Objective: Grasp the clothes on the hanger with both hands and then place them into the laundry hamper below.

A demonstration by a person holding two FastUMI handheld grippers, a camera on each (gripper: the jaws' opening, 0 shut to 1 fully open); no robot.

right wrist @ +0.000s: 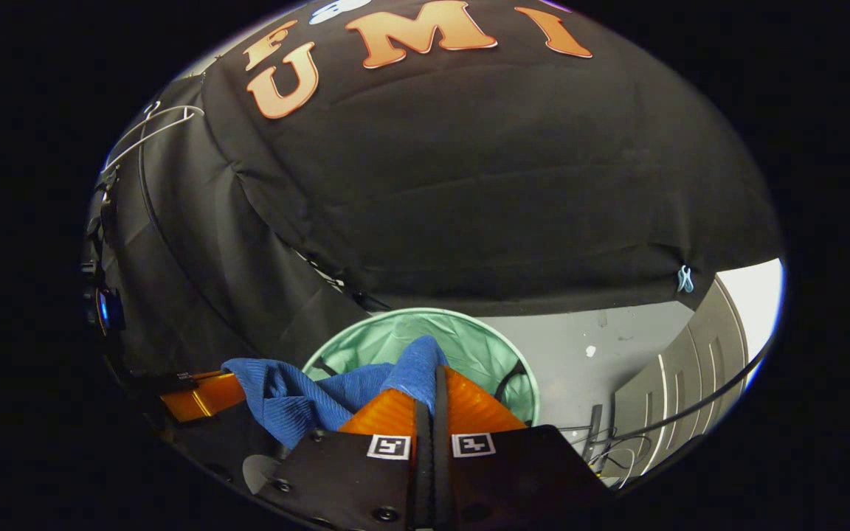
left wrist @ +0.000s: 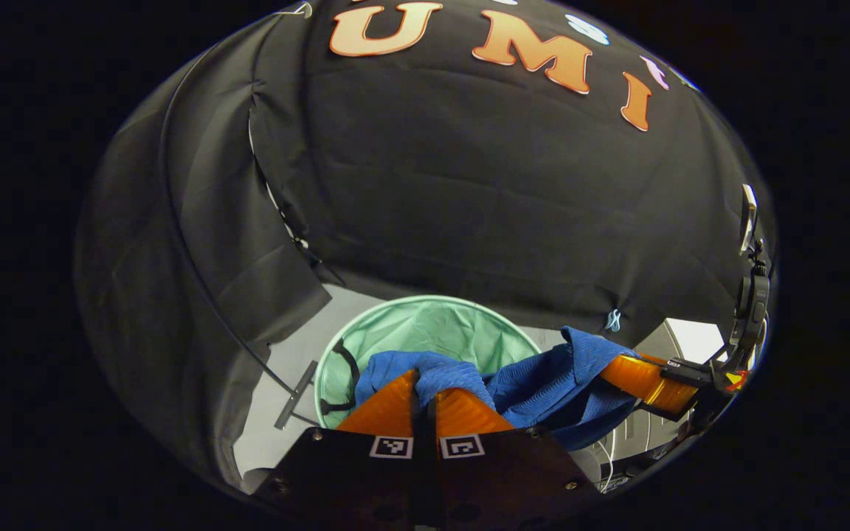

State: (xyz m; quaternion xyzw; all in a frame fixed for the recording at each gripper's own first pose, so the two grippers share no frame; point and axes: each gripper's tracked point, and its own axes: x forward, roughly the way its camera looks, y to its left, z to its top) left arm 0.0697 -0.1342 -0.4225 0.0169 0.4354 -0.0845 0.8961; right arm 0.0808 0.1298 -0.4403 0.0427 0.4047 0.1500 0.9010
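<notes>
Both left gripper (left wrist: 425,383) and right gripper (right wrist: 432,380) pinch ribbed blue knit garment (left wrist: 543,383) over round mint fabric hamper (left wrist: 425,324).

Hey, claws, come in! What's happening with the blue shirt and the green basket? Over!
Left claw shut on blue garment. Right claw shut on it too. Garment stretched between them, above green hamper. Nothing in the way.

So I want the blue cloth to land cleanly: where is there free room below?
The hamper mouth is open behind the cloth, green lining bare to the far rim. Grey floor right of it is bare up to the cables. The near rim is crowded by both grippers.
</notes>
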